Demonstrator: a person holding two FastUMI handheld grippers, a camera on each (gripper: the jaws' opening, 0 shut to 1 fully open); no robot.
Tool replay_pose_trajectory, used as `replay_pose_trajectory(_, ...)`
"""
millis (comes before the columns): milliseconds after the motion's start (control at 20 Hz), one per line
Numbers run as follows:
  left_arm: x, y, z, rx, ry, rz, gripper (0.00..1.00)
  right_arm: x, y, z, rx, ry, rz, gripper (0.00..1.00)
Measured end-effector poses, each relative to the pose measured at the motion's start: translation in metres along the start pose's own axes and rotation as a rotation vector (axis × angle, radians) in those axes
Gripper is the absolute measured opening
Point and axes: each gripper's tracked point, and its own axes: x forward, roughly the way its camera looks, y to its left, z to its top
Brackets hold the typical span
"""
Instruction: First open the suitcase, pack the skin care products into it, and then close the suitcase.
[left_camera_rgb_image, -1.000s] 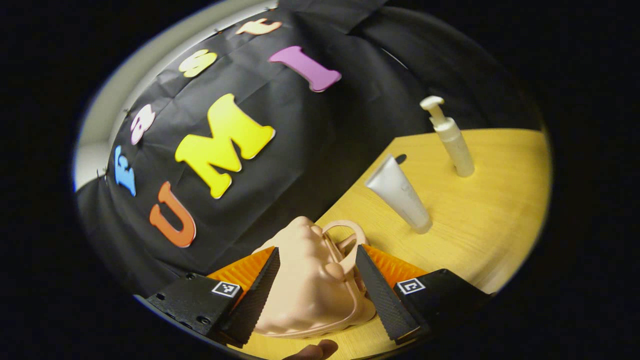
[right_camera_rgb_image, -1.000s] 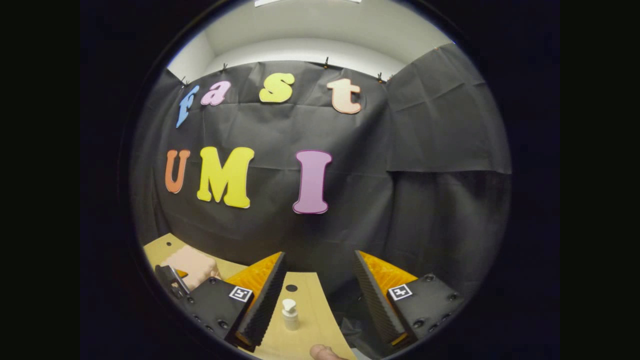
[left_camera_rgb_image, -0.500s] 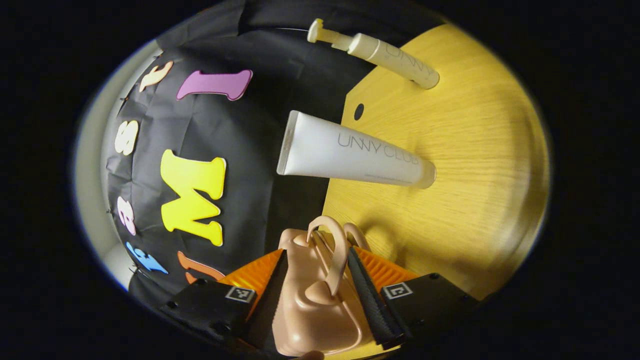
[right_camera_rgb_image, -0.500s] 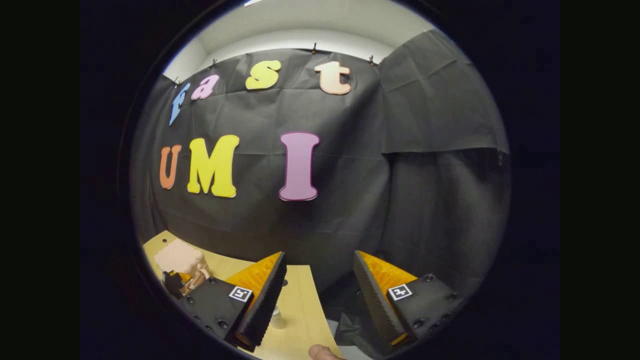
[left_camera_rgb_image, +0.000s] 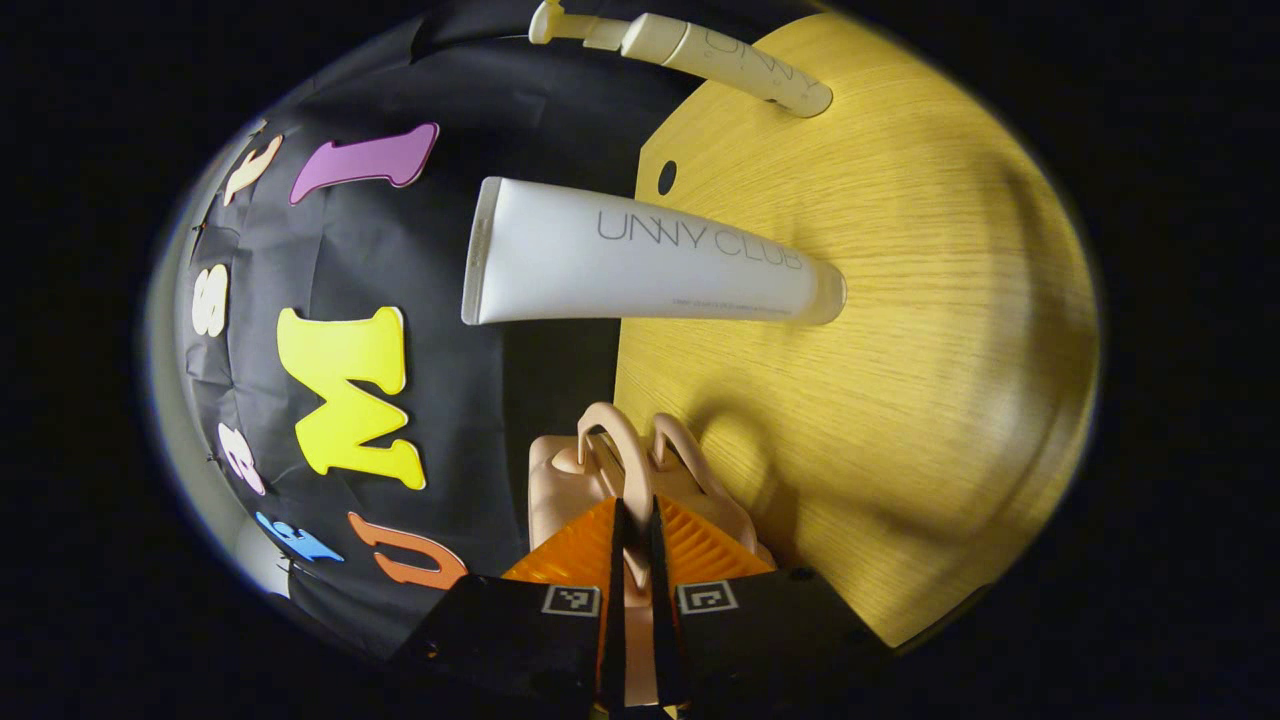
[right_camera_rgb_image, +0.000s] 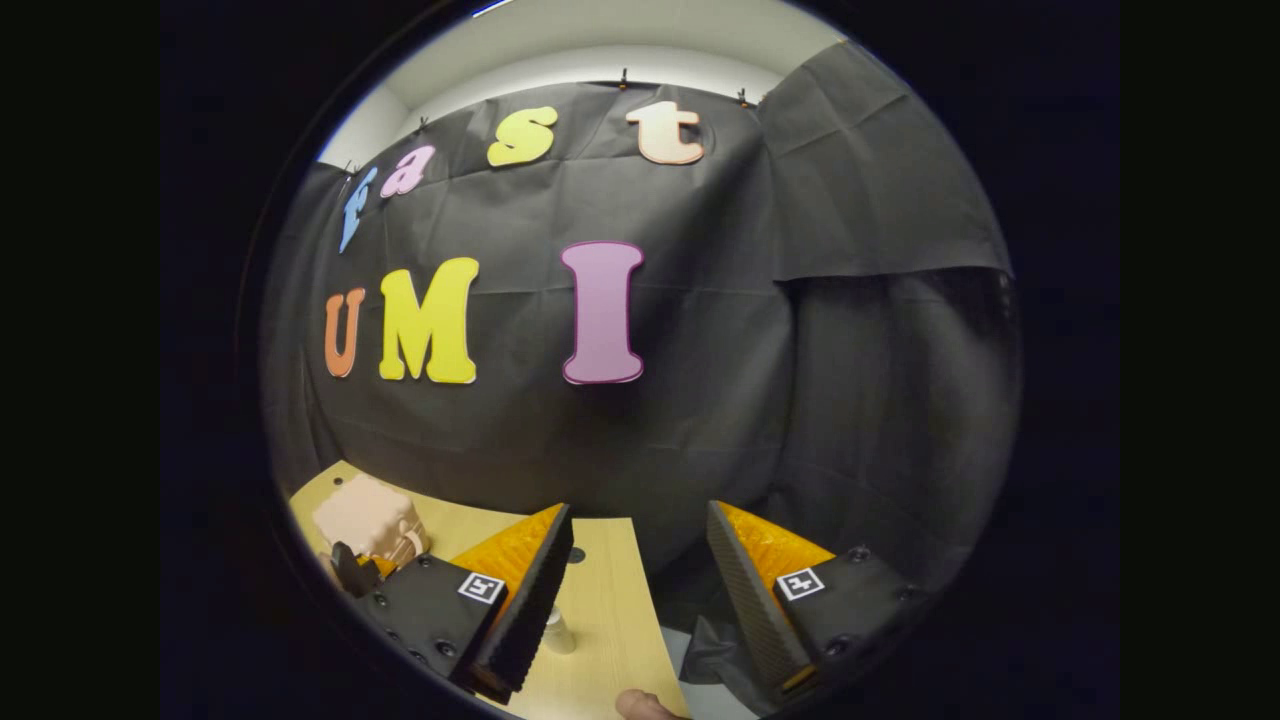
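left gripper (left_camera_rgb_image: 636, 520) pinches the pink suitcase (left_camera_rgb_image: 560, 480) handle (left_camera_rgb_image: 615, 450); you lift steadily, clear of the white tube (left_camera_rgb_image: 640, 265). right gripper (right_camera_rgb_image: 635, 560) hangs wide open, empty.

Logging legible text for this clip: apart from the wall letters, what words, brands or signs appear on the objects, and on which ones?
White plastic tube: one line of large brand lettering along its side, a label left unquoted; the finer line beneath is too small to read.
Cream pump bottle: similar lettering, curved and hard to read.
Left gripper, shut on the peach suitcase: square coded markers, no words.
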Motion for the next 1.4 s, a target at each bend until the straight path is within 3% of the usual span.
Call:
replay_pose_trajectory(300, -0.01, 0.024, -0.009, -0.096, -0.018, -0.004, 0.04, -0.022, 0.031, 0.018, -0.035, -0.028, -0.006, 0.8)
replay_pose_trajectory(450, -0.019, 0.053, -0.011, -0.16, -0.063, 0.009, 0.03, -0.03, 0.052, 0.029, -0.028, -0.043, -0.008, 0.8)
replay_pose_trajectory(650, -0.03, 0.106, -0.032, -0.322, -0.088, 0.019, 0.03, -0.039, 0.08, 0.041, -0.023, -0.06, -0.019, 0.8)
replay_pose_trajectory(1000, -0.061, 0.191, -0.121, -0.632, -0.089, 0.063, 0.02, -0.053, 0.148, 0.044, -0.006, -0.057, 0.0, 0.8)
replay_pose_trajectory(1200, -0.062, 0.217, -0.189, -0.728, -0.077, 0.106, 0.02, -0.059, 0.186, 0.045, -0.021, -0.051, 0.013, 0.8)
replay_pose_trajectory(1400, -0.05, 0.224, -0.25, -0.759, -0.065, 0.122, 0.02, -0.064, 0.218, 0.047, -0.026, -0.047, 0.02, 0.8)
